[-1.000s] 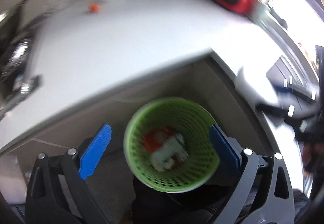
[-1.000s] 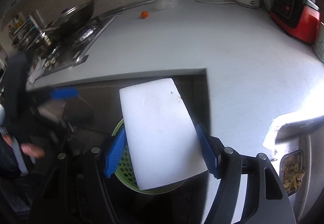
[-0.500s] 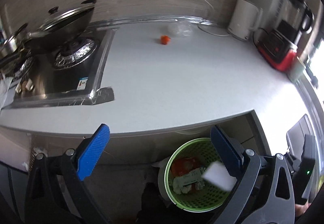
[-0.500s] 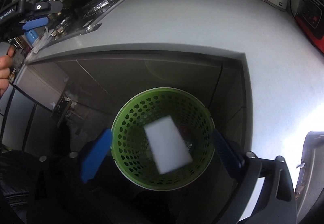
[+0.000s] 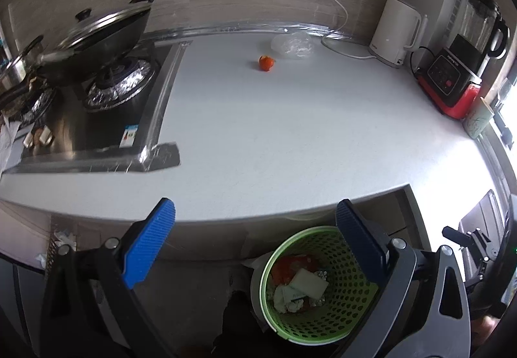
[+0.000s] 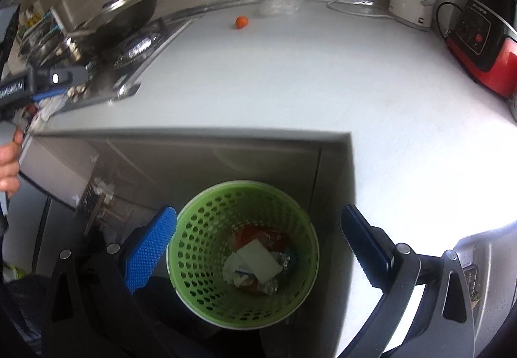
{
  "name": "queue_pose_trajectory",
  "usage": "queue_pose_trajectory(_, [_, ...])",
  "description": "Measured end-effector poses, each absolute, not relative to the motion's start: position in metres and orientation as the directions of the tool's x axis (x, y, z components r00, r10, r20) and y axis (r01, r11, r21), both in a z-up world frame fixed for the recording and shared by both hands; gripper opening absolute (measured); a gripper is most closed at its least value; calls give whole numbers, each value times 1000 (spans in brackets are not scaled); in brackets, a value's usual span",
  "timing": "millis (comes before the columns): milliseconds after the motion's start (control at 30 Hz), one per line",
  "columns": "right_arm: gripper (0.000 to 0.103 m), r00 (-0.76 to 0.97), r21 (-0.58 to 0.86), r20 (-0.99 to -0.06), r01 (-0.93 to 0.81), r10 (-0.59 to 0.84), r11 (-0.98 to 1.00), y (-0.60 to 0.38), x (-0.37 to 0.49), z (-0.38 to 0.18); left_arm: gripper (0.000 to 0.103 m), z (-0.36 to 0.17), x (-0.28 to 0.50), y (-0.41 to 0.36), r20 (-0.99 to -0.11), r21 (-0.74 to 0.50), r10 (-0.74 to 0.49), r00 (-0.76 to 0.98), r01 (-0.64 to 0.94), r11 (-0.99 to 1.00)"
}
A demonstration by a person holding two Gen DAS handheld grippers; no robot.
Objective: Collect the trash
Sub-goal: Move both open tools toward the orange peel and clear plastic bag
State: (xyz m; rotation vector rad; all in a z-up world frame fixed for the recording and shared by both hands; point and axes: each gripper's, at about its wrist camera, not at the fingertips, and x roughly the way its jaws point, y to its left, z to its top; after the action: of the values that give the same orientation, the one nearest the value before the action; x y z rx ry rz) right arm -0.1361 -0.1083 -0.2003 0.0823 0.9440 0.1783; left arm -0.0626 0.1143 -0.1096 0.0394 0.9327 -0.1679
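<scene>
Below the spread, empty jaws of the right gripper [image 6: 258,244], green bin [image 6: 206,206] holds white block [image 6: 259,259]; left gripper [image 5: 255,244] likewise released. Drop step complete; next, fetch orange scrap [image 5: 266,63] far ahead.

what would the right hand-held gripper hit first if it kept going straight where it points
Probably the green basket: the right hand-held gripper is open directly above its mouth, so it would likely reach the white block on the trash inside. Depth is unclear.
</scene>
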Motion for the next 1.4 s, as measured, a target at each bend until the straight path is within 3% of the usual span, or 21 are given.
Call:
queue_pose_trajectory(433, [101, 670, 118, -734, -35, 111, 992, -132, -46, -155, 95, -103, 28, 80, -780, -17, -144, 609, 210, 978])
queue_pose_trajectory(767, [101, 711, 66, -699, -38, 73, 997, -127, 97, -136, 95, -136, 137, 66, -799, -20, -125, 588, 181, 983])
queue_pose_trajectory(1400, [101, 612, 42, -789, -45, 61, 998, -108, 360, -208, 95, -217, 301, 34, -830, -36, -139, 540, 196, 980])
